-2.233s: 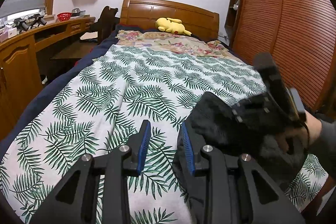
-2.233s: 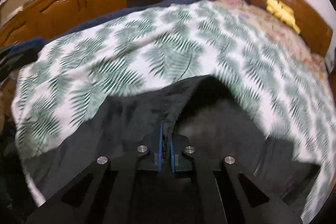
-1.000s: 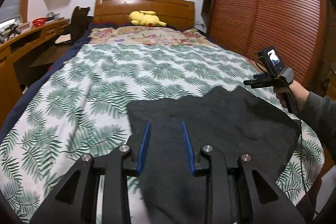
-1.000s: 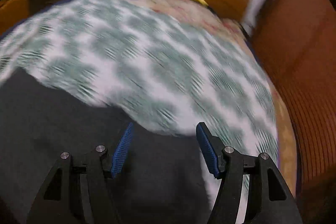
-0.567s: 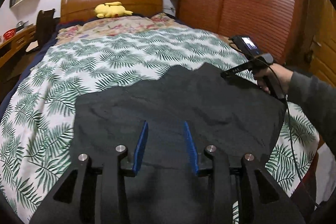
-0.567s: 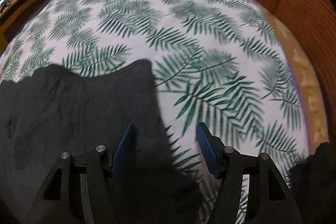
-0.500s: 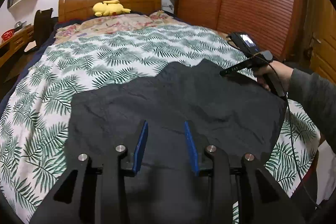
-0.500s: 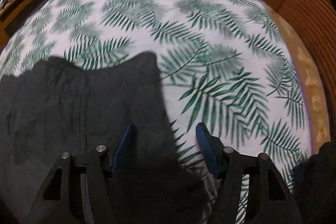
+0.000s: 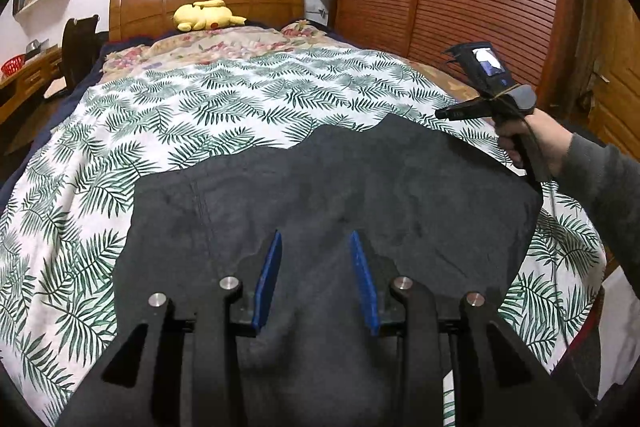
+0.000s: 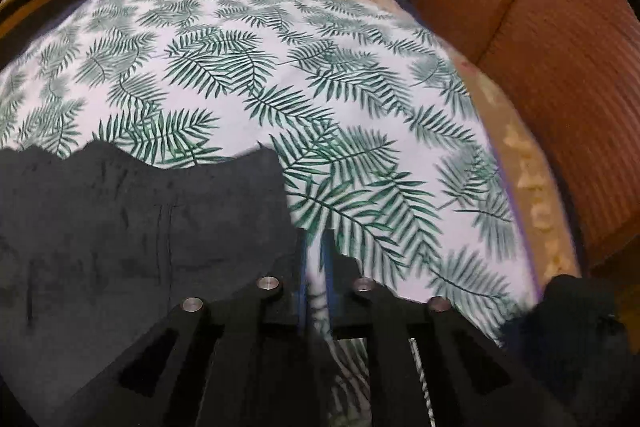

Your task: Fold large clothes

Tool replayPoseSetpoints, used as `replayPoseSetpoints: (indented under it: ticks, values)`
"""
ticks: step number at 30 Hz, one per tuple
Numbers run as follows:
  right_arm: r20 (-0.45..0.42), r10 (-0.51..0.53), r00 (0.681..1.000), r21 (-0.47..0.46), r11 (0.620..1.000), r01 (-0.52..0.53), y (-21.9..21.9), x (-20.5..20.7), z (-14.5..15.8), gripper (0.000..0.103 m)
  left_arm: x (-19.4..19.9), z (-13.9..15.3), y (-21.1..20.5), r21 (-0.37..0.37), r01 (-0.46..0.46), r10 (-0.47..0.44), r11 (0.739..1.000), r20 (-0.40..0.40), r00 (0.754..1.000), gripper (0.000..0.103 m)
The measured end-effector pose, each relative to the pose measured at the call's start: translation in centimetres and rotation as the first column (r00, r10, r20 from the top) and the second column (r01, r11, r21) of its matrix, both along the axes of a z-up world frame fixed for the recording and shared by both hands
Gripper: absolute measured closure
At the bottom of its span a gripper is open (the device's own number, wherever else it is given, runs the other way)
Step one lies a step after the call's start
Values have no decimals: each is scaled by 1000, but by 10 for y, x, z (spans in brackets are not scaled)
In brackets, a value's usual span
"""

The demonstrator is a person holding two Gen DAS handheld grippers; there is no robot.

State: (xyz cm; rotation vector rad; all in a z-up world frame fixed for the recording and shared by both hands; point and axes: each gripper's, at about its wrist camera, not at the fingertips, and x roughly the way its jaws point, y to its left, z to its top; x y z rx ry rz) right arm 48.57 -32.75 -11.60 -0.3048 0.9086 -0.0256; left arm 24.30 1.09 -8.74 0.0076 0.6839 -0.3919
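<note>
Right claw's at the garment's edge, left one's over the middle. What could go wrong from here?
1. The right claw has just been closing its jaws, but only the leaf-print bedspread shows in their narrow gap; the dark garment ends just left of it. It may miss the garment or pinch the bedspread.
2. The left claw is open, gripping nothing, so a pull from the right alone could drag and skew the garment.
</note>
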Motion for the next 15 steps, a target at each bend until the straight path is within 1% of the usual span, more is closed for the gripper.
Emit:
replayPoseSetpoints:
  ticks: [1, 2, 5, 7, 11, 15]
  values:
    - [4, 12, 1000, 12, 1000, -12, 0, -6, 4, 81, -1, 1, -1, 3, -1, 1, 1000, 4, 1000, 68]
    - [9, 29, 1000, 26, 999, -29, 1, -12, 7, 70, -2, 1, -2, 5, -1, 1, 1000, 7, 1000, 68]
    - [29, 98, 995, 83, 991, -100, 5, -51, 18, 52, -9, 2, -4, 7, 0, 0, 1000, 11, 1000, 68]
    - [20, 146, 989, 107, 983, -147, 12, -79, 18, 50, -13, 3, -7, 12, 0, 0, 1000, 14, 1000, 68]
    - [7, 228, 974, 150, 962, -227, 22, -133, 11, 50, -18, 1, -12, 17, 8, -8, 1000, 15, 1000, 68]
    - [-3, 245, 969, 164, 956, -242, 18, -168, -1, 50, -22, 1, -18, 17, 12, -12, 1000, 15, 1000, 68]
